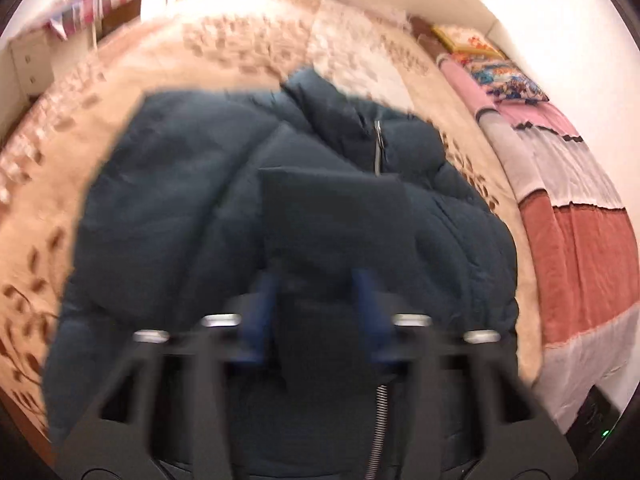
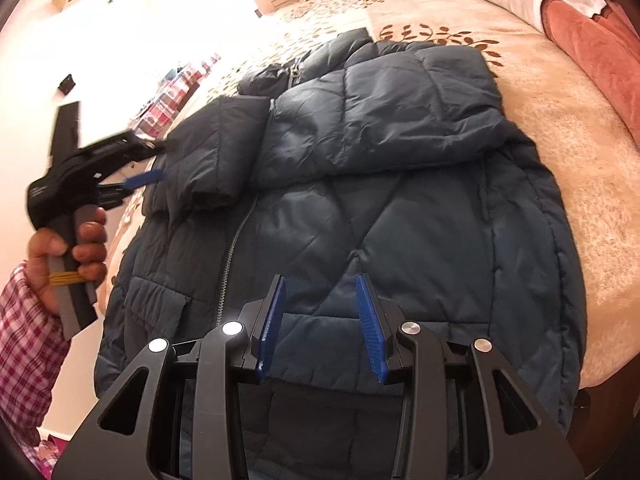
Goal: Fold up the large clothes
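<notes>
Dark teal quilted puffer jacket (image 2: pixel 360 200) lies front-up on cream leaf-patterned bedspread (image 2: pixel 560 128), zipper running away from right gripper (image 2: pixel 322 320). Its jaws spread, empty, above hem. Left gripper (image 2: pixel 154 160) pinches folded sleeve cuff (image 2: pixel 218 156) beside zipper, nearer collar.

The jacket (image 2: pixel 360 208) lies flat on the bed (image 2: pixel 560 140), with both sleeves folded across its front. The folded blanket (image 2: pixel 592 40) sits along the far right side of the bed, and the pillow (image 1: pixel 506 76) lies beyond it. The left gripper (image 2: pixel 150 162) is at the jacket's left edge, beside the left sleeve (image 2: pixel 224 152), and the right gripper (image 2: pixel 320 320) hangs over the bottom part.
</notes>
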Motion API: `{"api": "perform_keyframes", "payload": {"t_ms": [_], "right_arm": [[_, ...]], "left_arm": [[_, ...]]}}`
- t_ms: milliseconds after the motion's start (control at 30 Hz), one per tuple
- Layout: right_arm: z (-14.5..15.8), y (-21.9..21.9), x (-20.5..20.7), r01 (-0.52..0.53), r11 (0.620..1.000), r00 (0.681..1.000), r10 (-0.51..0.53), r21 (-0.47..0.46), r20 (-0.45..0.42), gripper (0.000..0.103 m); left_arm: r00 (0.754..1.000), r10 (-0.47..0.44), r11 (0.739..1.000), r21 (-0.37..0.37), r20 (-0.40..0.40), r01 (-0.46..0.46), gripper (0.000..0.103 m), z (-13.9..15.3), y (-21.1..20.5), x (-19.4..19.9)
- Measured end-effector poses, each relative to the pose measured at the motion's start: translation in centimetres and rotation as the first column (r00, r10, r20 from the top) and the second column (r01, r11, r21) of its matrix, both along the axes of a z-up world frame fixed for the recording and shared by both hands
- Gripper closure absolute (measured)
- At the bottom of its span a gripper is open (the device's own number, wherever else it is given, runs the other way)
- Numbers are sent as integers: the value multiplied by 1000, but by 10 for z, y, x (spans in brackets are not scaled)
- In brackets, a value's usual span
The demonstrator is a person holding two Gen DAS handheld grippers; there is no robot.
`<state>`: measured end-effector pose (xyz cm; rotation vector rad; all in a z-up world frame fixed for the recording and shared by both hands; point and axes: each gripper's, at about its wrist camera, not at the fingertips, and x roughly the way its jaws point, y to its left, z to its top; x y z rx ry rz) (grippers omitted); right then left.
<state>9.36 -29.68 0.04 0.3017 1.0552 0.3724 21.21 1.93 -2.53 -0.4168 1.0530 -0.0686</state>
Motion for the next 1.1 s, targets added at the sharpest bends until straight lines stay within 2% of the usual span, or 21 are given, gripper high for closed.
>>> {"api": "perform_keyframes", "payload": {"t_ms": [33,67,200,333,433,467,567,667,800,967,1067,1100], "right_arm": [[0,-3,0,8,1000,1000,-8,5,1,64],[-1,-9,0,19,1000,1000,-19,13,1,64],[-5,-26,1,61,997,998,-61,38,-8,64],[-9,-37,2,86,995,996,-85,51,-22,64],[-7,-41,0,92,994,996,-91,53,-16,64],[-7,-41,1,92,994,996,-91,54,-14,64],[-5,-39,4,81,995,997,-81,50,-9,64],[-3,-30,12,63,997,998,-63,39,-2,64],[0,-20,32,61,997,998,-61,56,-2,64],[-4,-7,64,91,992,995,-88,84,-44,64],[-11,4,81,108,992,992,-103,64,-76,64],[-14,8,86,115,991,990,-109,62,-92,64]], "left_arm": [[1000,-8,999,-39,-9,8,100,0,-5,2],[1000,-18,998,-58,-1,18,101,3,-11,0],[981,-169,984,-48,98,174,101,38,-64,-3],[932,-339,926,-129,131,355,101,57,-120,-4],[900,-398,899,-118,176,421,95,69,-137,-13],[898,-402,900,-100,180,423,87,72,-136,-16],[909,-378,926,78,178,370,73,73,-125,-26],[936,-319,933,225,147,282,60,63,-99,-32],[975,-197,923,357,106,147,59,43,-48,-35],[995,-72,884,466,70,31,58,21,13,-34],[999,-15,879,477,52,-11,58,8,39,-30],[999,6,888,459,34,-20,58,1,49,-26]]}}
